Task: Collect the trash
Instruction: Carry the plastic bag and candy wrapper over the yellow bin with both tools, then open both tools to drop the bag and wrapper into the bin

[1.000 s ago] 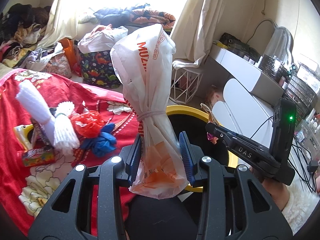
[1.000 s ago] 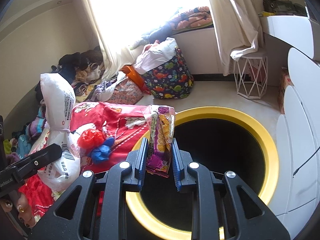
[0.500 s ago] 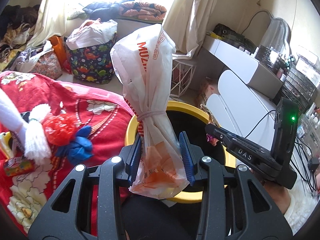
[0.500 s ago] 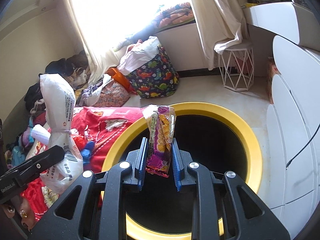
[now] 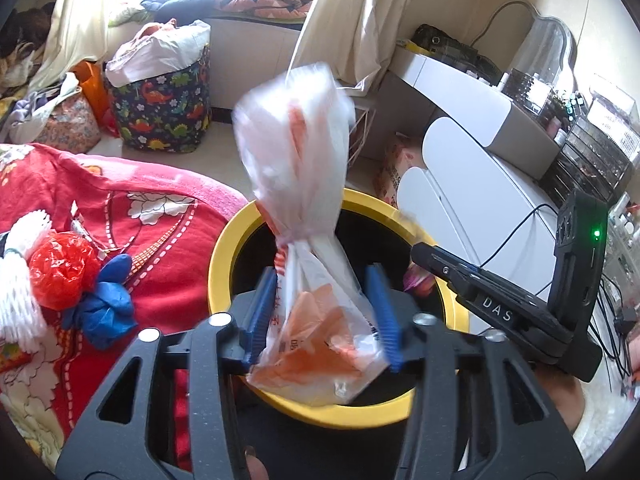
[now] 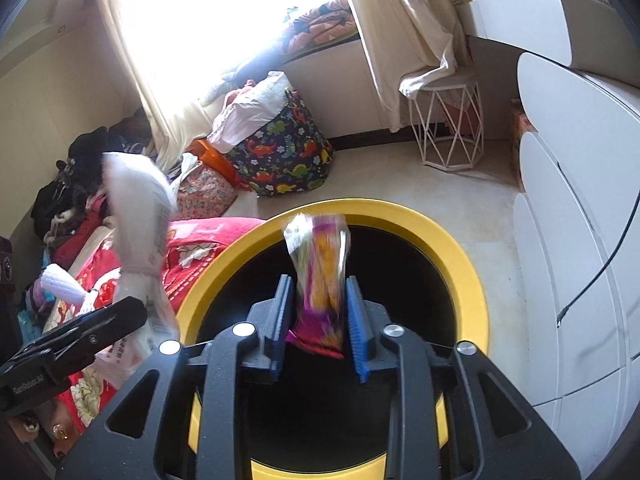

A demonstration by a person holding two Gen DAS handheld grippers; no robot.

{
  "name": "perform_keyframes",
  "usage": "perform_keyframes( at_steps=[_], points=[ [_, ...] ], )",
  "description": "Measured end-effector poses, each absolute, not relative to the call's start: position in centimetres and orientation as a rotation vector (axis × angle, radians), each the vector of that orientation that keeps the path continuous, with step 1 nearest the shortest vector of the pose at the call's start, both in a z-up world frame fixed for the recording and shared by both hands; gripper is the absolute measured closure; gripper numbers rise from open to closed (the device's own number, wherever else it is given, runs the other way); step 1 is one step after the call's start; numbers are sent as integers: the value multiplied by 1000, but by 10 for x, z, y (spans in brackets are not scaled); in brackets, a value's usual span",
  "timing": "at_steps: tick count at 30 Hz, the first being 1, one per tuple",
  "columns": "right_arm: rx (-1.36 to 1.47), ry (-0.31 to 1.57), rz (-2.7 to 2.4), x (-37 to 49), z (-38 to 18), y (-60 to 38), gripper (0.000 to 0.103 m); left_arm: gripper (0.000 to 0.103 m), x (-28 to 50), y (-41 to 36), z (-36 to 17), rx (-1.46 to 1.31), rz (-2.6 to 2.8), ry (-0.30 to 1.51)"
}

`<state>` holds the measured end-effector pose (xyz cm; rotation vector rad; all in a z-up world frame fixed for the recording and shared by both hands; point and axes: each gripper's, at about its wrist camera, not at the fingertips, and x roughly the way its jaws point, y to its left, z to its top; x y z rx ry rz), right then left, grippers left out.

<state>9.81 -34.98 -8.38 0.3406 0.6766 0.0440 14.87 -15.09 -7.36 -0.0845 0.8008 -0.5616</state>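
Both claws have just been opening over the bin: left claw apart around the bag, right claw apart around the wrapper. Hold both centred above the opening until each drops clear.

One yellow-rimmed bin — two pieces of trash over it: one white plastic bag, one snack wrapper.

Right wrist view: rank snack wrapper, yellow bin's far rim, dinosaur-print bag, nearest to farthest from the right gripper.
1. Snack wrapper, between the right gripper fingers, which have just been opening.
2. Yellow bin's far rim, ahead.
3. Dinosaur-print bag, on the floor beyond, left.
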Motion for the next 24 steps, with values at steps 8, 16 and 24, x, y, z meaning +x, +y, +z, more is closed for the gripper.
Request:
perform_keyframes(
  at_steps=[8,16,24],
  points=[
    [335,661,23,94,-82,-350,53,11,144,-139,-63,-96,-512,727],
    [289,605,28,89,-72,-342,47,11,139,-121,-53,-115,-458,687],
    [242,570,68,85,-63,-325,43,11,133,-102,-45,-130,-408,652]
  ],
)
